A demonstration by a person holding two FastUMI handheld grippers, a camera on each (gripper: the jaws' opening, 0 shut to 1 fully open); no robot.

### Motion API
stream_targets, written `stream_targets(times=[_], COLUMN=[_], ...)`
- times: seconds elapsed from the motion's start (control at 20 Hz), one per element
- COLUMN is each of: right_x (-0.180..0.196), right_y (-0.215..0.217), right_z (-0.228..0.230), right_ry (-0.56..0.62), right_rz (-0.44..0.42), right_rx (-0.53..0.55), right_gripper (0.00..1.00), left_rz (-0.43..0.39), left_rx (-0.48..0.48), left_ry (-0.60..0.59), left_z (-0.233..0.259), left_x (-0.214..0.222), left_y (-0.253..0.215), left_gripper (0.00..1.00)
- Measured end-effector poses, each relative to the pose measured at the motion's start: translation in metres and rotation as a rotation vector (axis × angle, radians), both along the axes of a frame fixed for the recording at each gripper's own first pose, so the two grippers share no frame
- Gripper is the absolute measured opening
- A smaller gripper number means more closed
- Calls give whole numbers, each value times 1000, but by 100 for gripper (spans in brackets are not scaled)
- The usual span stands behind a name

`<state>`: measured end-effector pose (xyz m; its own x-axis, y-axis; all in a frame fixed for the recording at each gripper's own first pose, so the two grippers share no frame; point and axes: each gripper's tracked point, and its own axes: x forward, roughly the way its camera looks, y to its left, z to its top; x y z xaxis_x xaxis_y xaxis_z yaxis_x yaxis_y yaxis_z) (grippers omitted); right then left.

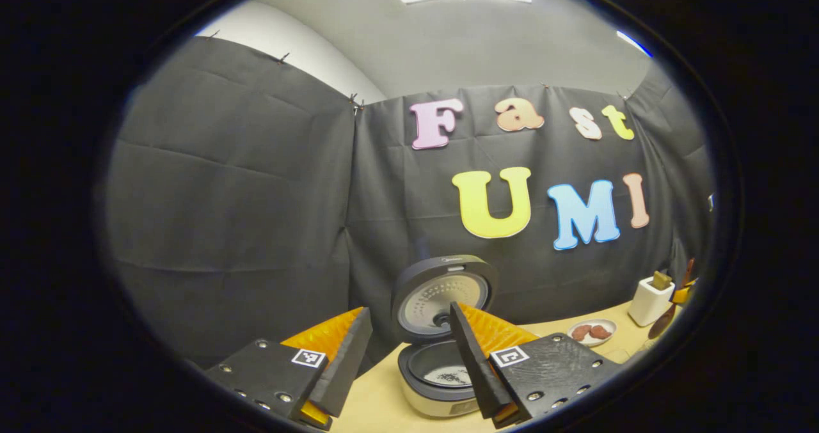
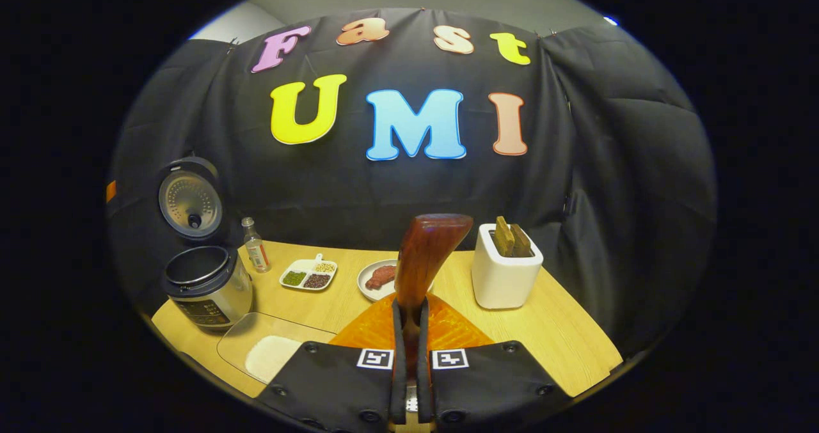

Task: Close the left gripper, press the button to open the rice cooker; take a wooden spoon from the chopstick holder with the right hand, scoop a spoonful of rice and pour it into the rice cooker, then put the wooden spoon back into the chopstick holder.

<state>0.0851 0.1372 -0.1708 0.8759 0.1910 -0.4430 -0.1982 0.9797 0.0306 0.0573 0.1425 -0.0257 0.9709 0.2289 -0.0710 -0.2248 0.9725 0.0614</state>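
The rice cooker (image 1: 441,382) stands open on the wooden table, its round lid (image 1: 445,295) tipped up behind the pot. My left gripper (image 1: 409,310) is open and empty, hovering in front of the cooker with its fingers apart. My right gripper (image 2: 411,308) is shut on the handle of the wooden spoon (image 2: 425,254), which stands upright with its bowl uppermost. The white chopstick holder (image 2: 505,273) sits just right of the spoon with wooden utensils in it. A clear tray of white rice (image 2: 272,355) lies at the near left, beside the open cooker (image 2: 206,286).
A small bottle (image 2: 256,247), a divided dish of beans (image 2: 309,274) and a plate with meat (image 2: 381,276) stand along the back of the table (image 2: 563,337). The black cloth wall closes in behind and on both sides.
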Motion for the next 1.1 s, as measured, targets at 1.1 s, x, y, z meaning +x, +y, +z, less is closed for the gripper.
stream_targets(times=[1.1], right_x=[-32], right_y=[166], right_z=[-66], right_ry=[25], right_rz=[249], right_rx=[-67], right_gripper=[8], left_rz=[46], left_rx=[-5], left_ry=[42], left_z=[-37], left_x=[2], left_y=[83], left_gripper=[78])
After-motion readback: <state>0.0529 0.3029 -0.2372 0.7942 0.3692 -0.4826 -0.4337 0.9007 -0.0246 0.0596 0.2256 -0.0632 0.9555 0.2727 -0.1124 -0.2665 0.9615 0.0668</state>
